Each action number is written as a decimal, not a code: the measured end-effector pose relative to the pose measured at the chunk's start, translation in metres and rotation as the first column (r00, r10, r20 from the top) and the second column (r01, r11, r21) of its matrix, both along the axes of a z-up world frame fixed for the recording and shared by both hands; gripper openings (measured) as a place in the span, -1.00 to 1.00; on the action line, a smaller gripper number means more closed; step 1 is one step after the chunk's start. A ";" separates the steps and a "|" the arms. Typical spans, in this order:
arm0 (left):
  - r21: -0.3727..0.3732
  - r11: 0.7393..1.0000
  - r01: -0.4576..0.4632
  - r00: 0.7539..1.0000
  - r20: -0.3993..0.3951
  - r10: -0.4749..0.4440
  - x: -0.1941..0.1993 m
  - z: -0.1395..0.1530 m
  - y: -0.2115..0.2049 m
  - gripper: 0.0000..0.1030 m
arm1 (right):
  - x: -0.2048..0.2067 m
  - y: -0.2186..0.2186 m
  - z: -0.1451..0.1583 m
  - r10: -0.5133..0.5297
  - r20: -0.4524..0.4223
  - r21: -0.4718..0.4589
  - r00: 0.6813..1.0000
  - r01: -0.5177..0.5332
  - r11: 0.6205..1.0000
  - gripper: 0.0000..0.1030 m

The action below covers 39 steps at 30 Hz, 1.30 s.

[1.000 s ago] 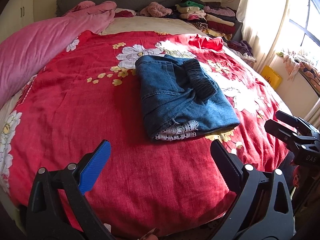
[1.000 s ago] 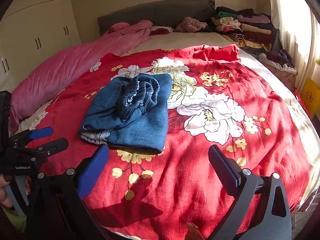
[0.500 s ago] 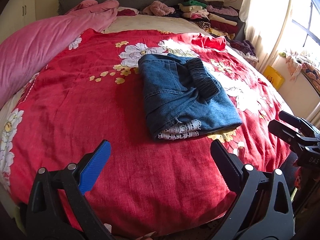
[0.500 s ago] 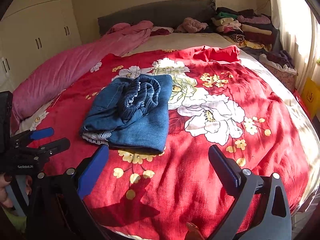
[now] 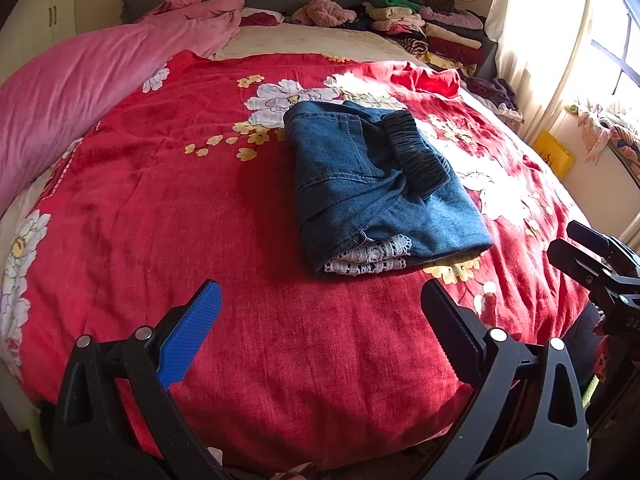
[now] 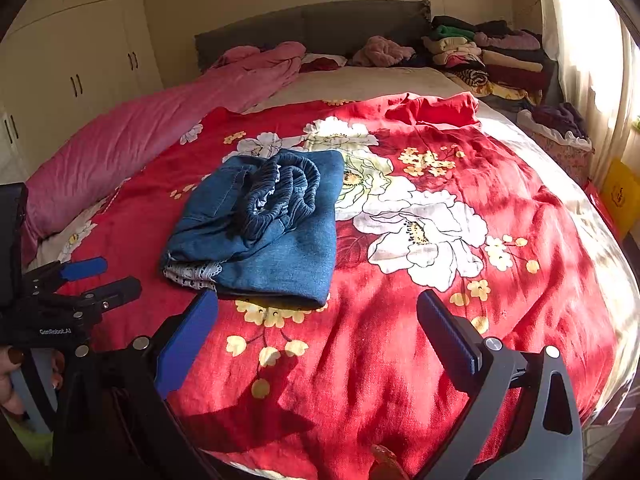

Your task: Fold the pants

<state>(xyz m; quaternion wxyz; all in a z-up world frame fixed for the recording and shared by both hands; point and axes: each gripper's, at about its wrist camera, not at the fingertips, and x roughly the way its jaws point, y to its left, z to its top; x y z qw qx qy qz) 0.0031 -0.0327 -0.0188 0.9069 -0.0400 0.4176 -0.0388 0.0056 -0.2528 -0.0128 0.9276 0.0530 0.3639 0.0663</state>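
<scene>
The denim pants point(image 5: 380, 188) lie folded into a compact bundle near the middle of the bed point(image 5: 280, 360), on its red floral blanket point(image 6: 420, 360). The elastic waistband point(image 6: 280, 188) sits bunched on top, and a lace-trimmed hem point(image 5: 368, 258) peeks out at the near edge. The left gripper point(image 5: 320, 316) hovers over the near part of the blanket with its fingers wide apart and nothing between them. The right gripper point(image 6: 318, 318) hangs just near of the bundle, fingers equally wide and empty. Neither touches the cloth.

The fold looks essentially done, so the main risk is undoing it. The waistband is loosely heaped rather than flat; a nudge from either gripper could let it spring open or roll off the top. The lace hem sticks out unevenly, and catching it with a finger could drag the lower layers out. The soft blanket may also shift under the bundle if pressed.

No real containers show. At the far right corner of the bed a pile of folded clothes point(image 6: 480, 52) stands stacked in the open.
</scene>
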 end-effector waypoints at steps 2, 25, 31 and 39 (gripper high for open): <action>0.001 1.000 0.001 1.000 -0.002 -0.001 0.000 0.000 0.000 0.82 | 0.000 0.000 0.000 0.000 0.001 -0.001 1.000 0.000 1.000 0.91; -0.002 1.000 -0.004 1.000 -0.006 0.004 0.000 0.001 0.000 0.82 | 0.001 0.000 0.002 -0.007 -0.001 -0.016 1.000 0.007 1.000 0.91; 0.000 1.000 -0.006 1.000 -0.009 0.006 0.001 0.001 0.000 0.82 | 0.001 0.001 0.002 -0.007 -0.001 -0.018 1.000 0.007 1.000 0.91; 0.005 1.000 -0.006 1.000 -0.012 0.006 0.000 0.000 0.000 0.82 | 0.001 0.001 0.003 -0.008 -0.001 -0.024 1.000 0.008 1.000 0.91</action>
